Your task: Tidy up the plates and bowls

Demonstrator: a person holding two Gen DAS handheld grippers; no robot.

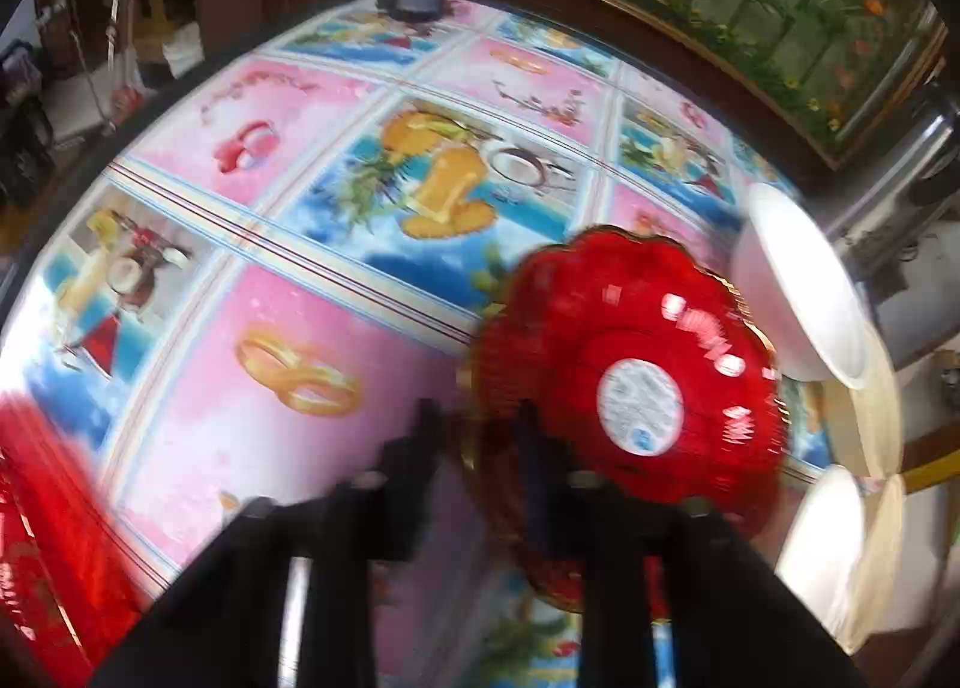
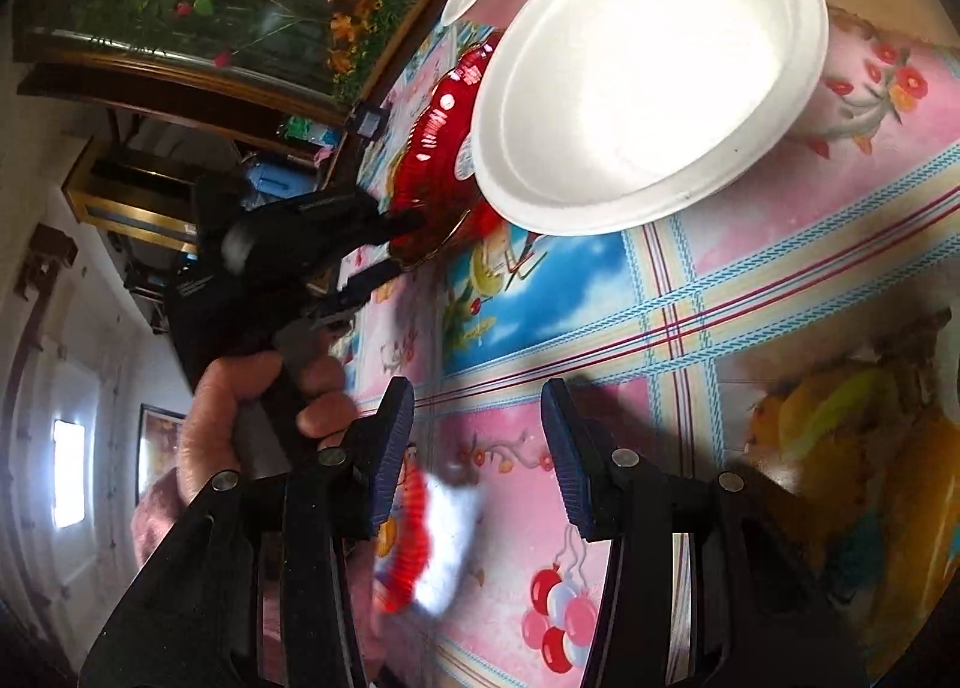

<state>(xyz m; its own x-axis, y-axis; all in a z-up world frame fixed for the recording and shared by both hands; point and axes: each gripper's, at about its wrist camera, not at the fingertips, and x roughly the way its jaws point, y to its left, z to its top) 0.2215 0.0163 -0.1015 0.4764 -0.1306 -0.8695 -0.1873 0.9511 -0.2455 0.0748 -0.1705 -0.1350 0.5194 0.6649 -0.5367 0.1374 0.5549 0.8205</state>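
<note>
1. Where the scalloped rim is pinched, the red plate (image 1: pixel 630 382) is seen from its underside, tilted up off the desk (image 1: pixel 336 298), with a round white label at its centre.
2. The left gripper (image 1: pixel 474 436) is closed on that rim: one of its fingers (image 1: pixel 534 466) lies against the plate's ribbed underside, the other on the far face.
3. The red plate is judged to be thin, stiff, glossy plastic: light, somewhat slippery, and likely to pivot in an edge grip. A hold deep over the rim, not at its tip, is advised.
4. Just beside the red plate, on its right in the left wrist view, a white bowl (image 1: pixel 798 292) and further pale dishes are seen, likely light foam that dents easily.
5. In the right wrist view a white foam plate (image 2: pixel 648 69) overlaps the red plate's edge.
6. The right gripper (image 2: pixel 477 448) is held near this side of the red plate, over the patterned cloth; its fingers are spread, with nothing between them.
</note>
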